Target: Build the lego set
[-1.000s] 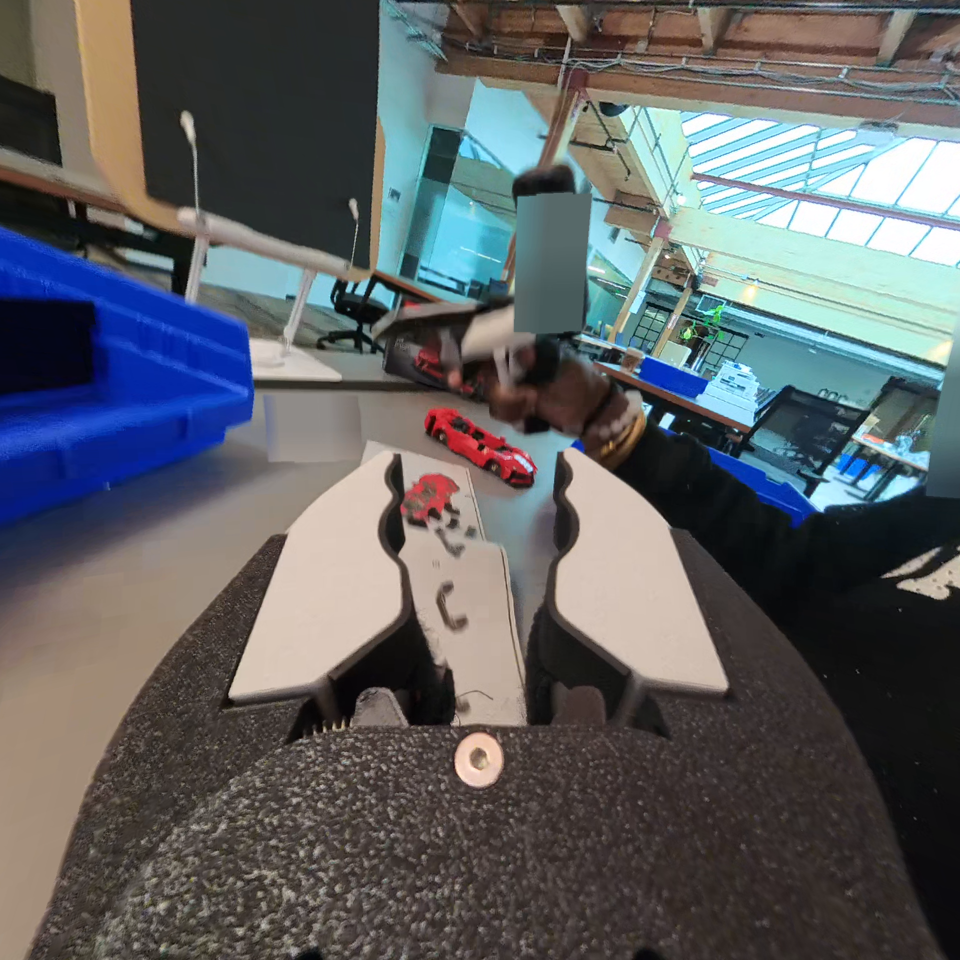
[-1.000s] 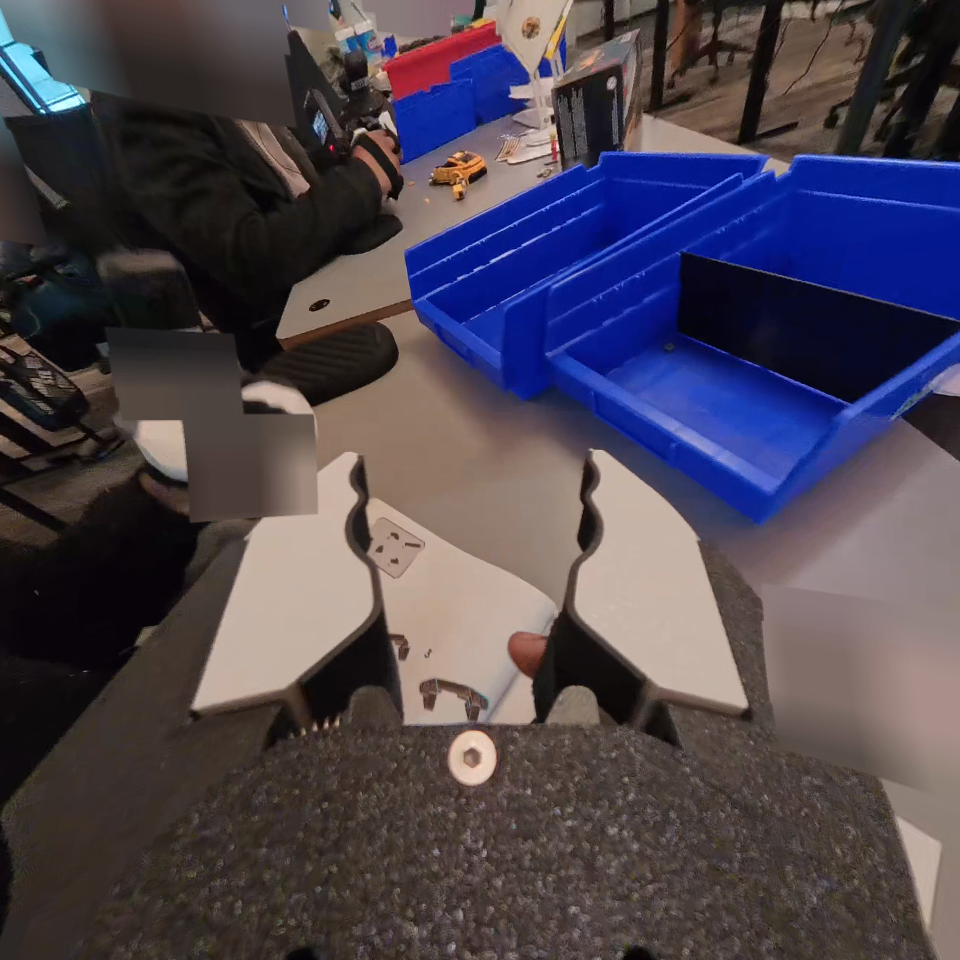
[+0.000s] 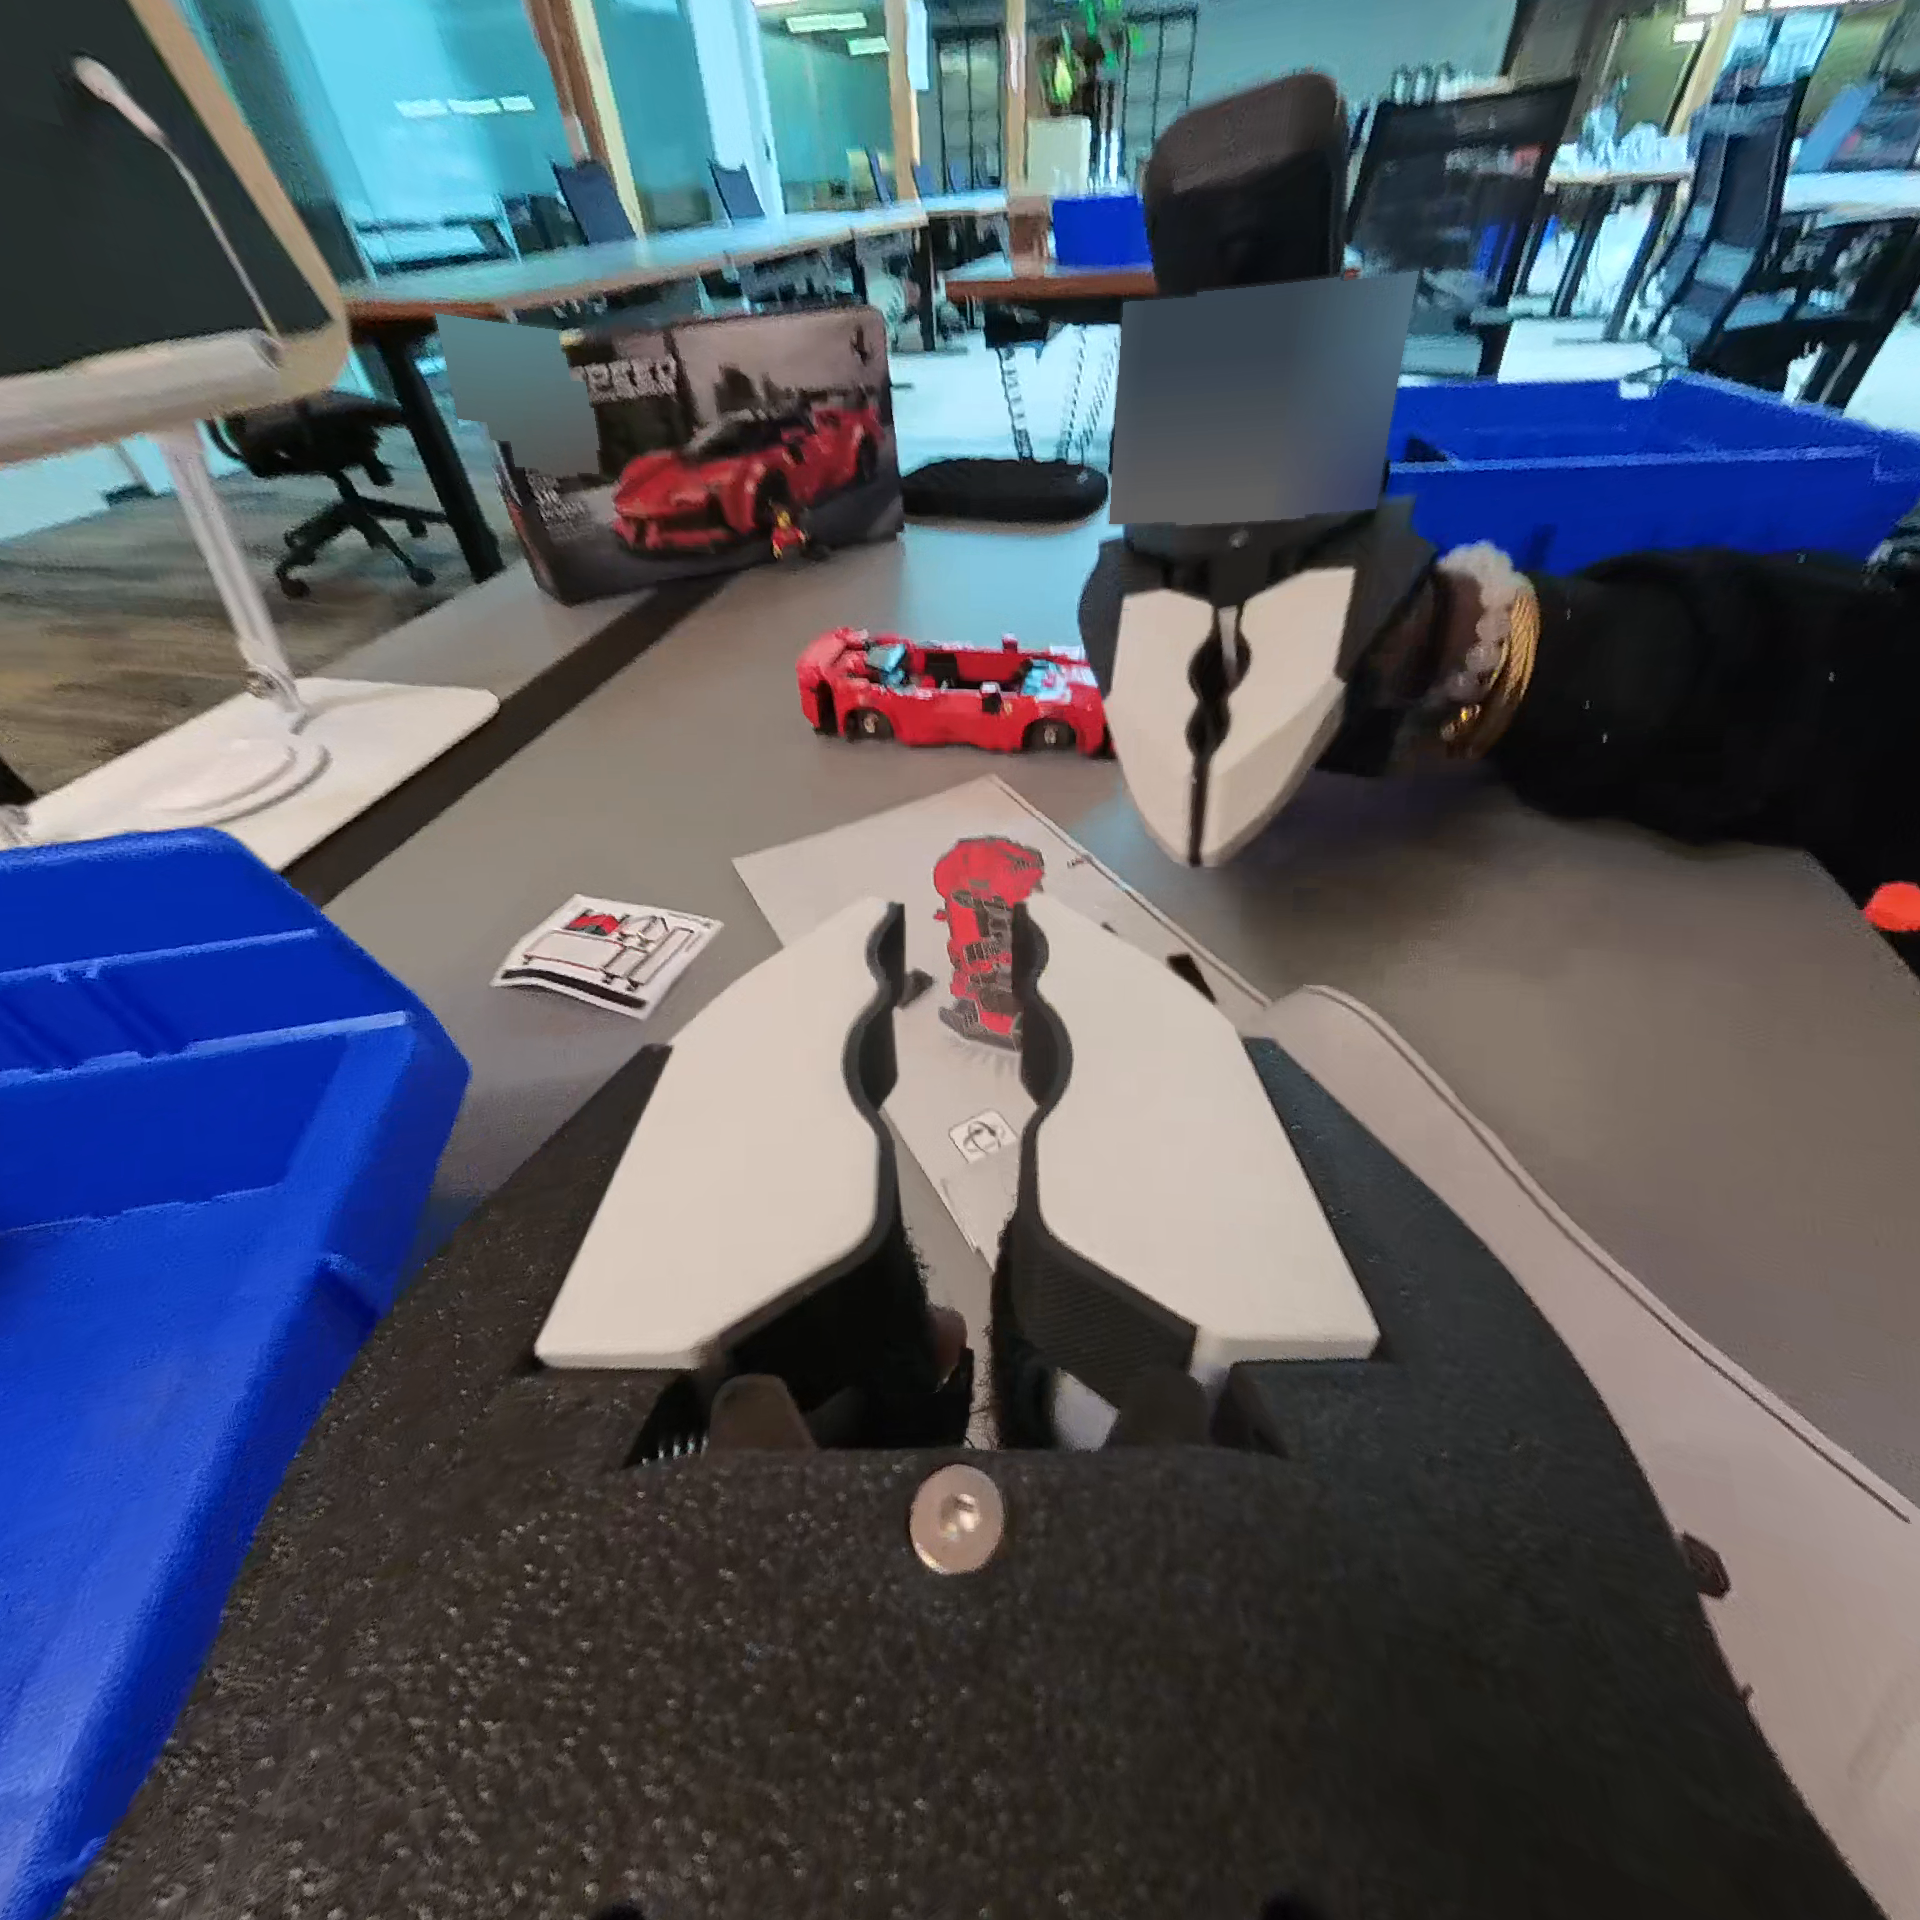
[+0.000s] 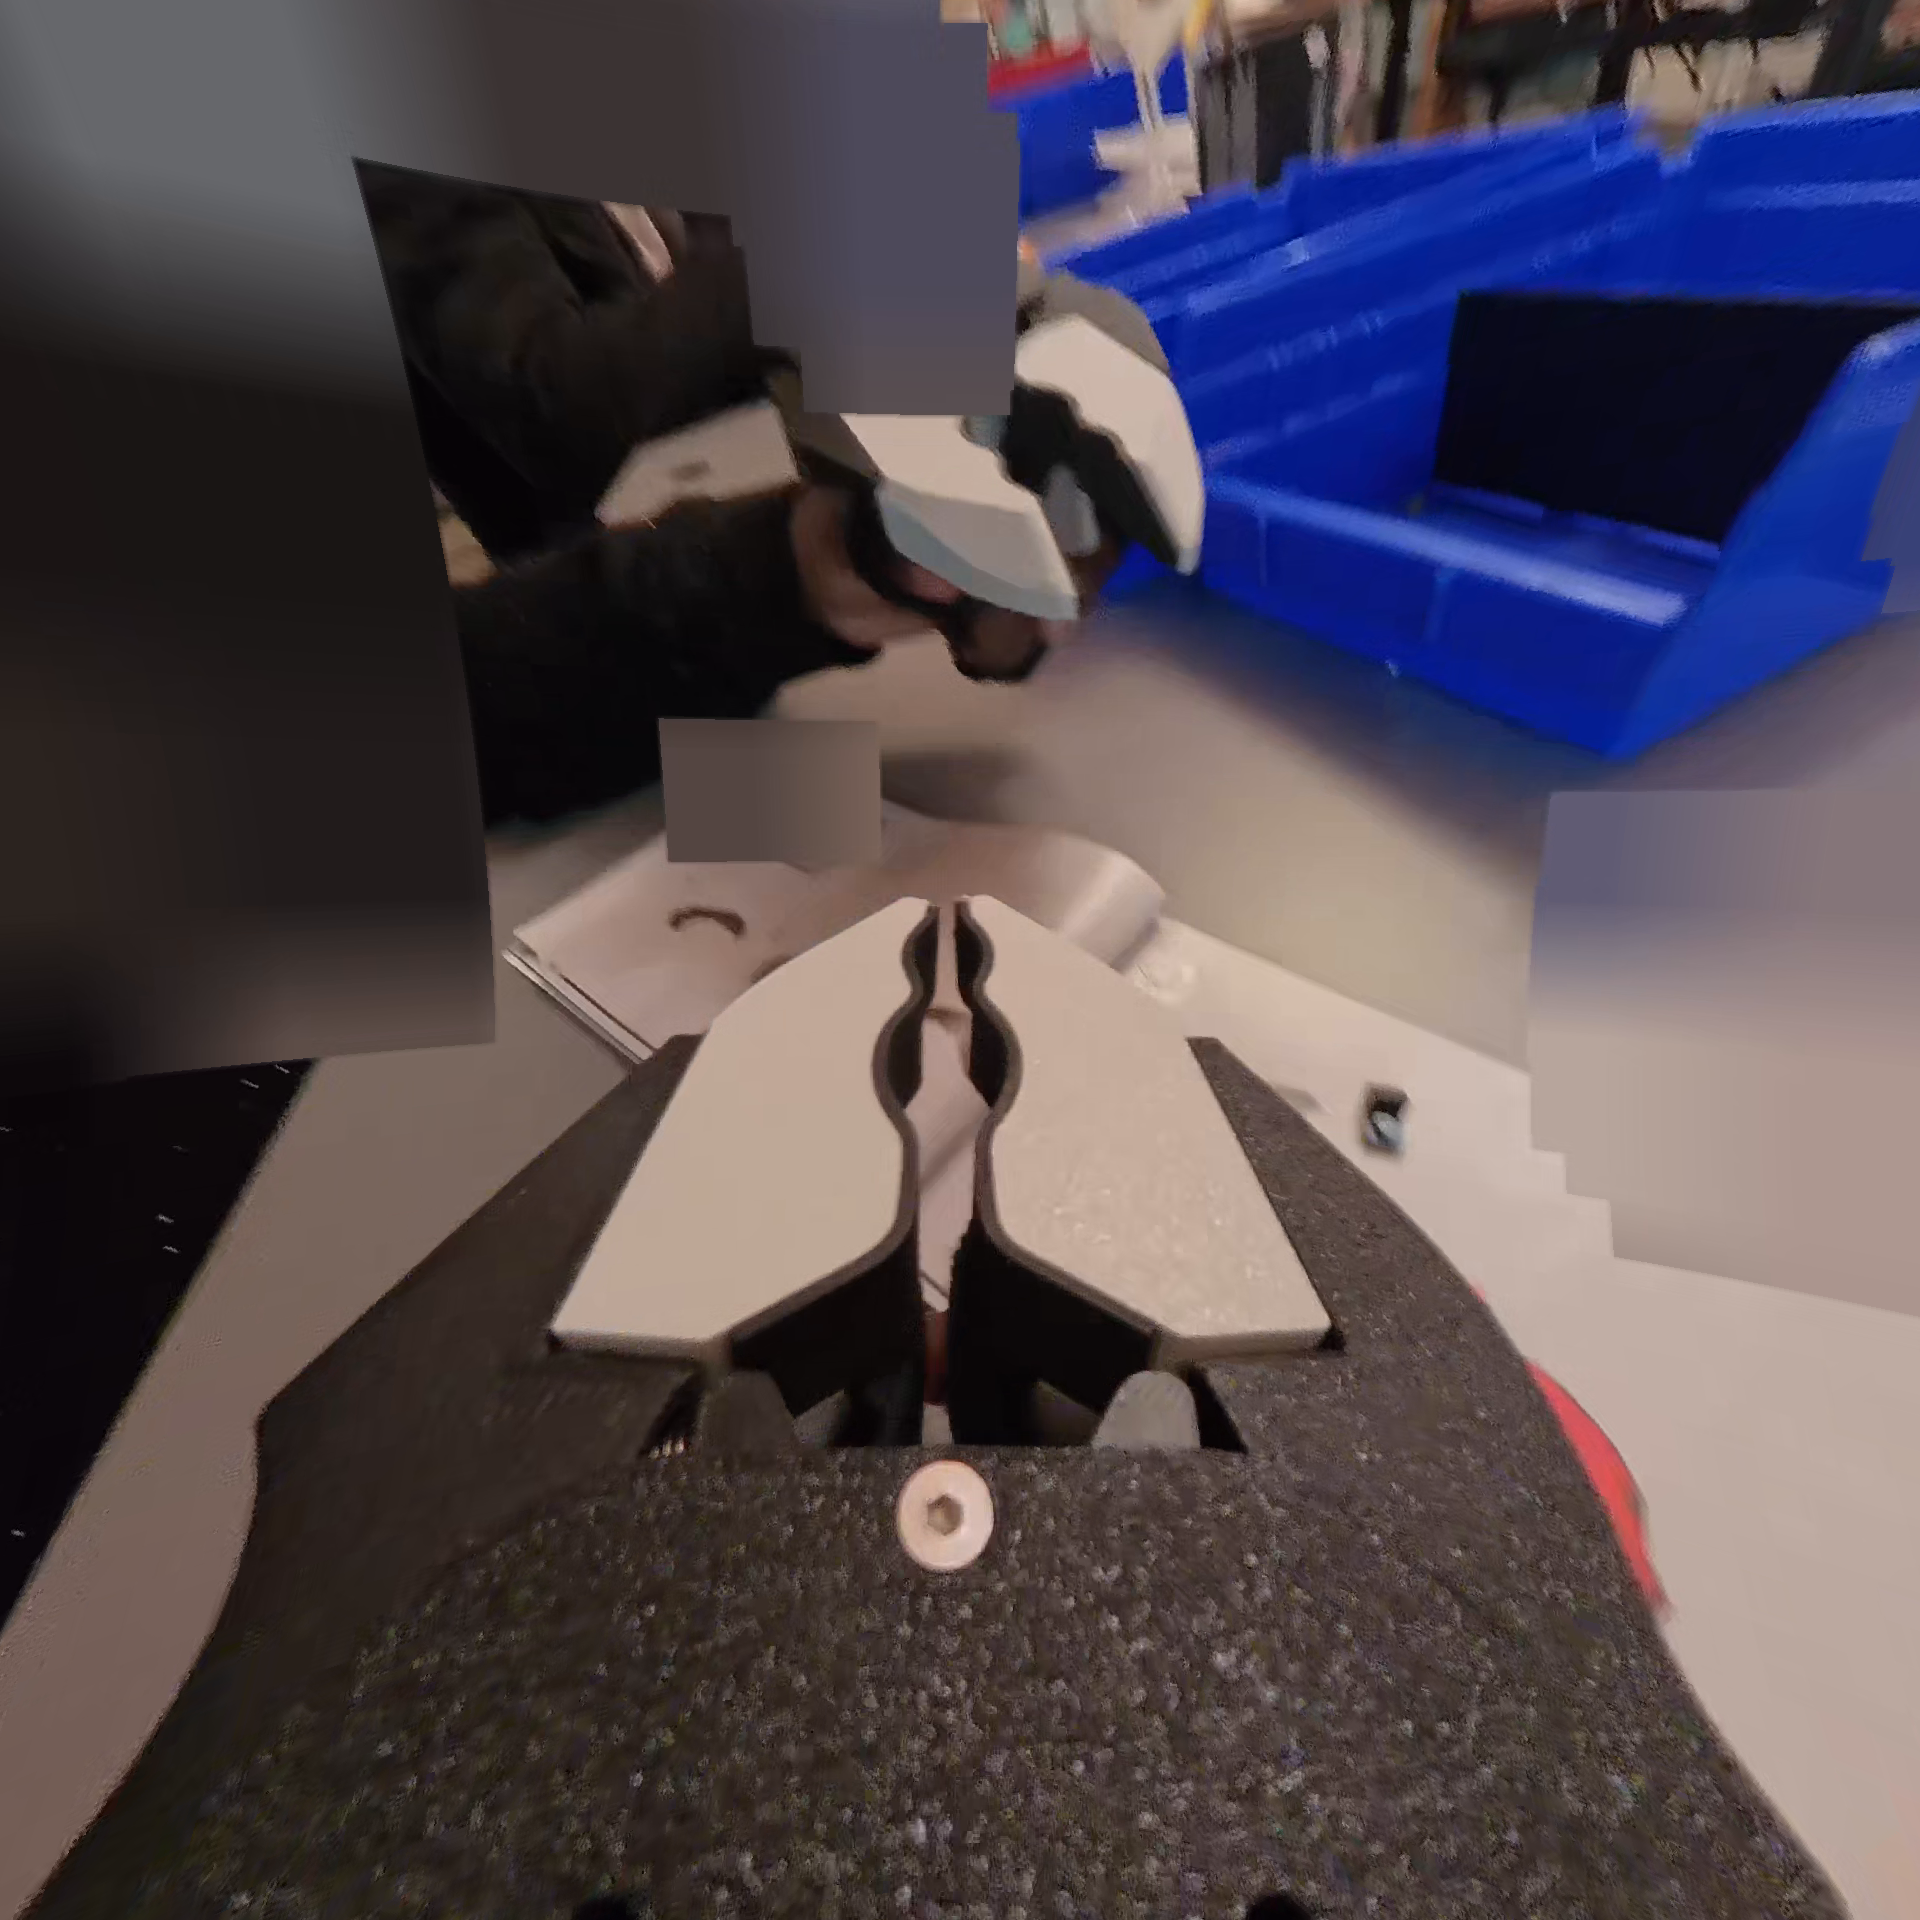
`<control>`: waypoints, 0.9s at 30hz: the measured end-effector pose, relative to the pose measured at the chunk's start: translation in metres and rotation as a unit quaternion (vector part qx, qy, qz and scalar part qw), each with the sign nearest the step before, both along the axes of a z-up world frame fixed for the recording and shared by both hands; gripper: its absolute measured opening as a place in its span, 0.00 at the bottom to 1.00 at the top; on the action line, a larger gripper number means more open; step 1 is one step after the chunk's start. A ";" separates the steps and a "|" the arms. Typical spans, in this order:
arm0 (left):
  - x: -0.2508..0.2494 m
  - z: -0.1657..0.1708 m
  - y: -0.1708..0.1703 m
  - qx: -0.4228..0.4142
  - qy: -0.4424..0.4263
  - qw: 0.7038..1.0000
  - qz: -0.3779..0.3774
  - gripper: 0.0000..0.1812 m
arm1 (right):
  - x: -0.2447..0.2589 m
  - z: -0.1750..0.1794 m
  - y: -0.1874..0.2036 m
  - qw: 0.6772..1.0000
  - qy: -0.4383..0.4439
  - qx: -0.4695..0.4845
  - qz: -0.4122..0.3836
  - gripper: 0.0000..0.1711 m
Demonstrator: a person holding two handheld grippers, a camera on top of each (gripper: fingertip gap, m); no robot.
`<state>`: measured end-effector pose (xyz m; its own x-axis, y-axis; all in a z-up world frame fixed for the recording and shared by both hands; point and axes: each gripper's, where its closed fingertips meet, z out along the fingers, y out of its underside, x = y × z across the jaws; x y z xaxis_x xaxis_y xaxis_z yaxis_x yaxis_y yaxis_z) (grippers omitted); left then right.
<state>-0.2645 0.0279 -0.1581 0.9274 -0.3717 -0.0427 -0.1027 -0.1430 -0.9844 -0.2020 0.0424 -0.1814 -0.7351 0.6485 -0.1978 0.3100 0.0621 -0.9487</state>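
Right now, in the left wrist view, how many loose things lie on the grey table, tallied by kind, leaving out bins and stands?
Red brick-built car: 1
Dark cardboard set box showing a red car: 1
White open instruction booklet: 1
Small white sticker sheet: 1
Total: 4

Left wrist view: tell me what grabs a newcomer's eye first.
The red Lego car stands on the grey table, its picture repeated on the box behind. The right gripper, jaws nearly shut, hangs beside the car above the open instruction booklet. A blue bin fills the left edge.
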 end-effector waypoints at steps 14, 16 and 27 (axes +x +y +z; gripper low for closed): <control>-0.011 -0.028 0.002 -0.078 -0.025 0.996 0.023 0.05 | 0.000 -0.055 0.061 0.973 -0.124 0.156 -0.119 0.10; -0.014 -0.029 0.002 -0.083 -0.032 0.996 0.028 0.05 | 0.003 -0.057 0.061 0.971 -0.132 0.164 -0.114 0.10; -0.018 -0.022 -0.001 -0.079 -0.044 0.995 0.036 0.05 | -0.003 -0.063 0.061 0.964 -0.127 0.193 -0.127 0.10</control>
